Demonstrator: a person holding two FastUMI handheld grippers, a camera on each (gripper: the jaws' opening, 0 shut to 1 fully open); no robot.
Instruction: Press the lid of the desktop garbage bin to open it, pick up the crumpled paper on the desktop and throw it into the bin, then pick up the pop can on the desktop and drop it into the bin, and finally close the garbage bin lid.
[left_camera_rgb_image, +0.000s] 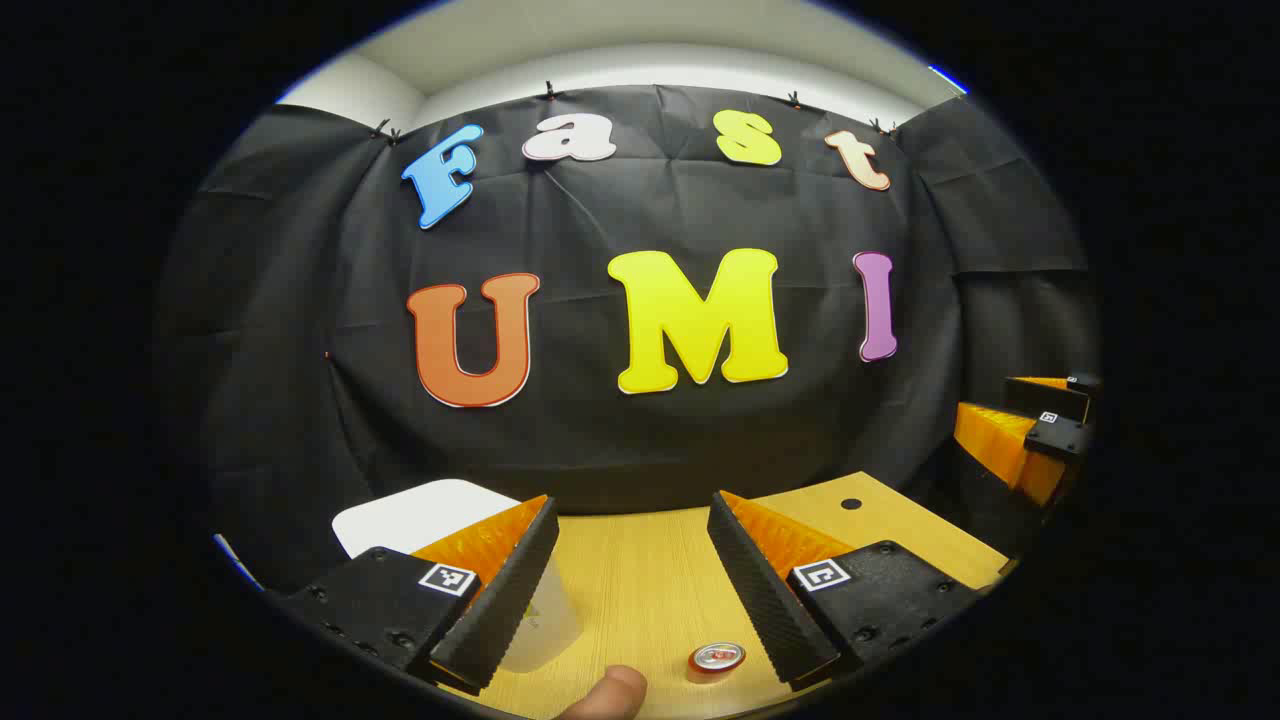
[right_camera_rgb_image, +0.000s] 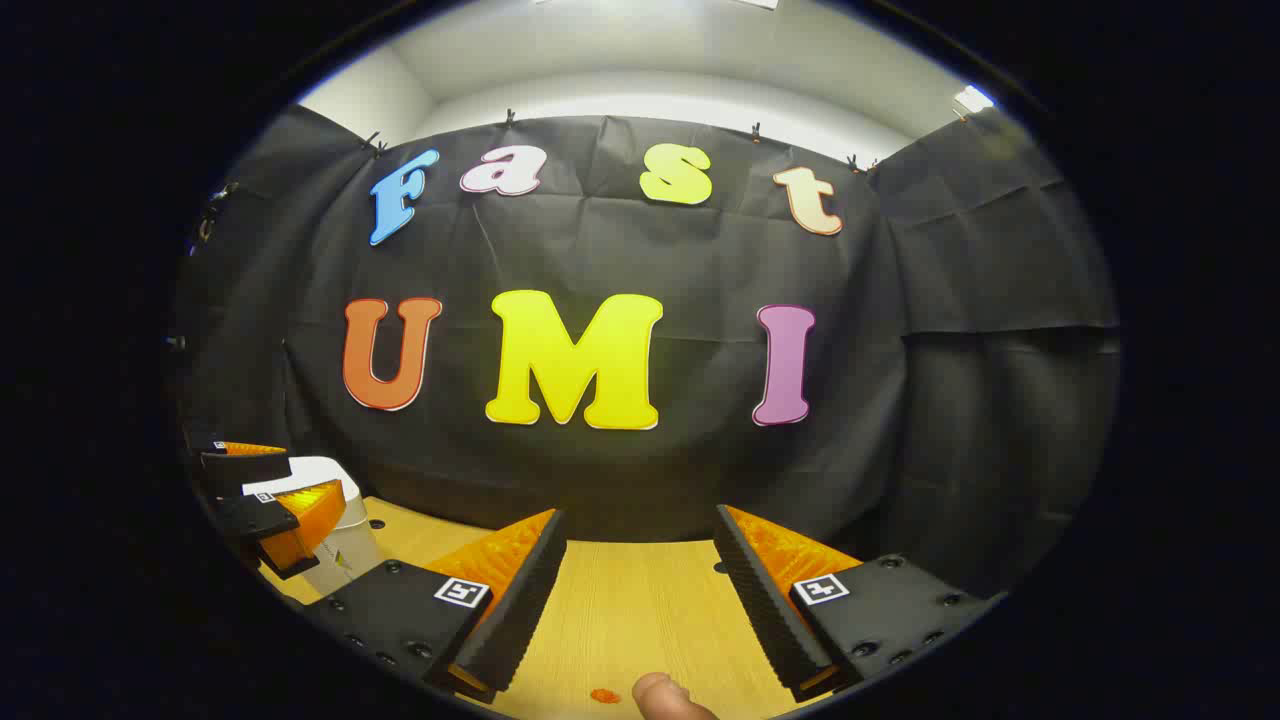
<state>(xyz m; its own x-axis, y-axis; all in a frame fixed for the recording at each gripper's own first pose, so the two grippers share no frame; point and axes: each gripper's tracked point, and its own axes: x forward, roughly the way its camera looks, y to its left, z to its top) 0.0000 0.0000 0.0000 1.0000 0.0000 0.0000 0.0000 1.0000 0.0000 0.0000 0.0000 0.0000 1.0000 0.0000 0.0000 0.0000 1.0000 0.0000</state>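
In the left gripper view my left gripper (left_camera_rgb_image: 632, 508) is open over the wooden desktop (left_camera_rgb_image: 640, 590) with nothing between its fingers. The white garbage bin (left_camera_rgb_image: 420, 512) stands just behind its left finger, its lid lying flat. A red pop can (left_camera_rgb_image: 716, 657) stands upright on the desk by the inner side of the right finger. My right gripper (left_camera_rgb_image: 1040, 425) hangs at the far right edge. In the right gripper view my right gripper (right_camera_rgb_image: 638, 515) is open and empty above the desk. There the bin (right_camera_rgb_image: 335, 560) sits at the far left, with the left gripper (right_camera_rgb_image: 265, 495) in front of it.
The black cloth wall (left_camera_rgb_image: 640, 420) closes off the desk's back edge. A fingertip (left_camera_rgb_image: 610, 695) of the holding hand shows at the bottom, and a thumb (right_camera_rgb_image: 665, 697) too. A small red speck (right_camera_rgb_image: 604, 695) lies on the wood. Small round holes (left_camera_rgb_image: 851, 503) mark the desk.
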